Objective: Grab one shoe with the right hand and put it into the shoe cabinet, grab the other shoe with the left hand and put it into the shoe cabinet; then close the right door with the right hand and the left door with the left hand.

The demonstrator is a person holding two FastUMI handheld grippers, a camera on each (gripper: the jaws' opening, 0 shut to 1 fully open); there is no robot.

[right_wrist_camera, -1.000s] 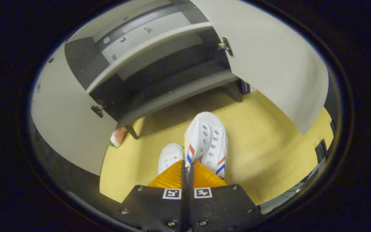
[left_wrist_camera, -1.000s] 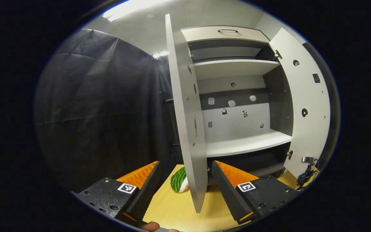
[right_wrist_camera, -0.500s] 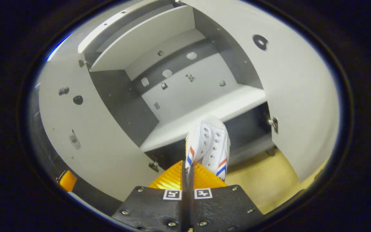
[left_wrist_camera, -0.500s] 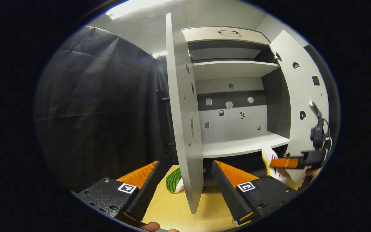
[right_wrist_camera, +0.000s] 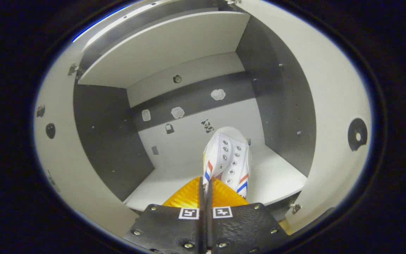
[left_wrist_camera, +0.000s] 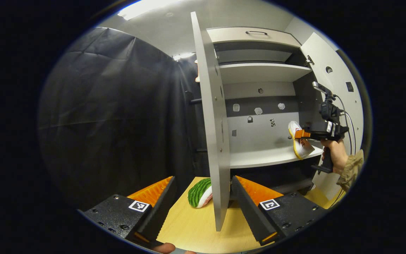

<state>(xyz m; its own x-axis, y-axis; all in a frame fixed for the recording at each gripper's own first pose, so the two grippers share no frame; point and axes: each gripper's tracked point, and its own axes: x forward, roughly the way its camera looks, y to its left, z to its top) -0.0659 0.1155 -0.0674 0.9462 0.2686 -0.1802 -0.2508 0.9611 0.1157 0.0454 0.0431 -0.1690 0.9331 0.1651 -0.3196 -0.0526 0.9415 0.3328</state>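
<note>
Shoe cabinet [left_wrist_camera: 259, 116], both doors open. In the left gripper view the left door [left_wrist_camera: 211, 120] stands edge-on in the middle of the frame and the right door [left_wrist_camera: 340, 88] swings out at far right; a drawer front with a handle [left_wrist_camera: 256, 32] tops the carcass. Black cloth wall [left_wrist_camera: 111, 116] to the left of the cabinet, pale ceiling with a lit panel above.

The same view shows the pale wood floor [left_wrist_camera: 192, 225], and on it, at the foot of the left door, a green-striped object [left_wrist_camera: 198, 192]. The left gripper [left_wrist_camera: 203, 203] is spread wide and holds nothing. At right, a hand [left_wrist_camera: 335, 155] carries the right gripper [left_wrist_camera: 300, 134], with a white shoe [left_wrist_camera: 299, 143] just over the front edge of the middle shelf [left_wrist_camera: 266, 157].

The right gripper view looks straight into the compartment: the right gripper [right_wrist_camera: 206, 185] is clenched on the heel rim of the shoe [right_wrist_camera: 229, 158], toe pointing at the back panel [right_wrist_camera: 189, 137], above the shelf [right_wrist_camera: 174, 180]. Whether the sole touches the shelf cannot be told.
</note>
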